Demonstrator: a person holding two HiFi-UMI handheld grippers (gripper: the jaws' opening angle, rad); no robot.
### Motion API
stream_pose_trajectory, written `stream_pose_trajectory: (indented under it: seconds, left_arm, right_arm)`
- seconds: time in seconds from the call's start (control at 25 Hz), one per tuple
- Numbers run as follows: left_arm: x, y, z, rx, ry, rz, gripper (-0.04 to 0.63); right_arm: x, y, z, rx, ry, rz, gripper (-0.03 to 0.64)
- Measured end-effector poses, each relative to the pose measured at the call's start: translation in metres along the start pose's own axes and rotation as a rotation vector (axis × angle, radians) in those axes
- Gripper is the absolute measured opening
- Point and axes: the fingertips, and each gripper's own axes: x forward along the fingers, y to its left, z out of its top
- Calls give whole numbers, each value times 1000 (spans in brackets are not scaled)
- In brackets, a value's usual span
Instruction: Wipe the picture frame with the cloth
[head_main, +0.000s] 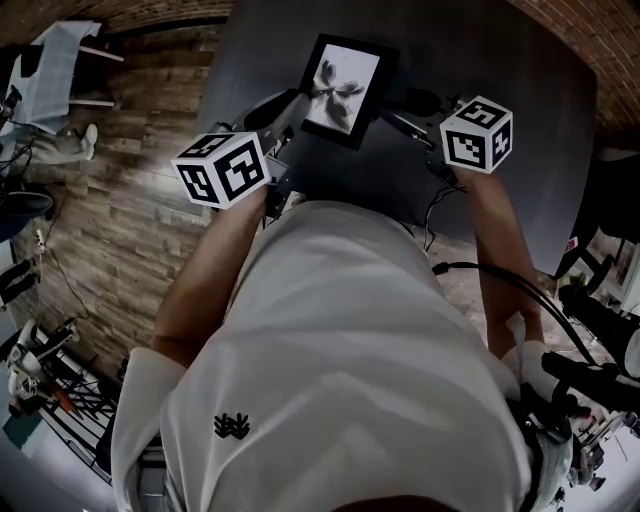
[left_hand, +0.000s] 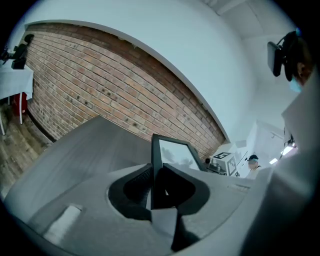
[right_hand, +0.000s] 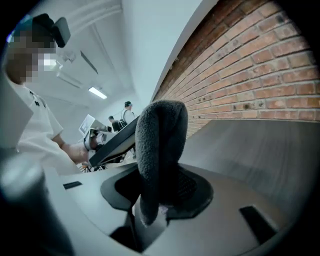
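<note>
Left gripper (left_hand: 156, 182) clamped on the edge of a black rectangular picture frame (head_main: 343, 88), long axis pointing away, glass face upward, right gripper (right_hand: 159, 197) pinching fuzzy dark cloth (right_hand: 160, 145), grey tabletop (head_main: 500, 130) beneath

The person wore a white short-sleeved shirt (head_main: 340, 330) bearing a small black emblem (head_main: 231, 427). The left gripper (left_hand: 157, 188) and right gripper (right_hand: 161, 194) had pale grey bodies with black jaw recesses. The left cube (head_main: 222, 168) and right cube (head_main: 477, 133) were white with black square markers. A thin black cable (head_main: 462, 265) trailed beside the right forearm.
</note>
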Motion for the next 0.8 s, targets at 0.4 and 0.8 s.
stream_pose_trajectory:
  seconds: [0.4,0.8]
  left_arm:
    - [1,1,5,-25,-31,10,74]
    - [-1,-6,3,-13,-13,-33,74]
  right_arm:
    - [20,65,-38,-16,67,253,144]
    - [19,33,-30,27,49,221,145]
